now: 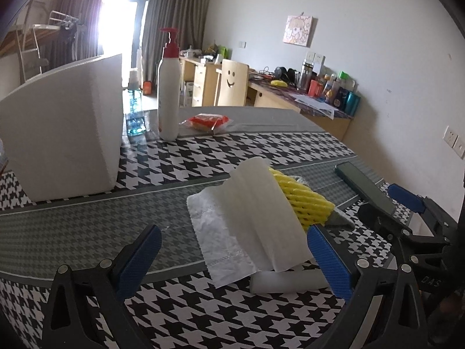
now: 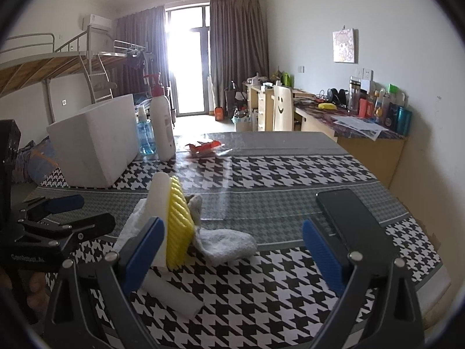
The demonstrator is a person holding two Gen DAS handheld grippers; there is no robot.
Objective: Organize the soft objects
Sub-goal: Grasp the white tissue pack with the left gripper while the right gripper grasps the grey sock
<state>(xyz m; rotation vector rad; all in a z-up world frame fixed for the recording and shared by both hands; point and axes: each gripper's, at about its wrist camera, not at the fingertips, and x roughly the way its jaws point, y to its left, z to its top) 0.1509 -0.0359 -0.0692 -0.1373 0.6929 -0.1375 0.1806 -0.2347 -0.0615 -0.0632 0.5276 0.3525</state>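
Both our grippers, left (image 1: 234,257) and right (image 2: 232,250), hover with fingers spread wide, gripping nothing. Between them, near the table's (image 2: 290,171) front edge, lie white foam sheet (image 1: 258,209), yellow foam net (image 2: 178,226), grey sock (image 2: 226,242); phone (image 2: 351,221) rightward.

On the surface (image 2: 290,174) the foam sheet (image 1: 261,203) leans against the foam net (image 1: 302,200), a tissue (image 1: 215,232) beneath; the sock (image 2: 226,244) lies right of them; the phone (image 2: 351,221) farther right; box (image 2: 96,142), pump bottle (image 2: 162,125) and packet (image 2: 203,148) behind
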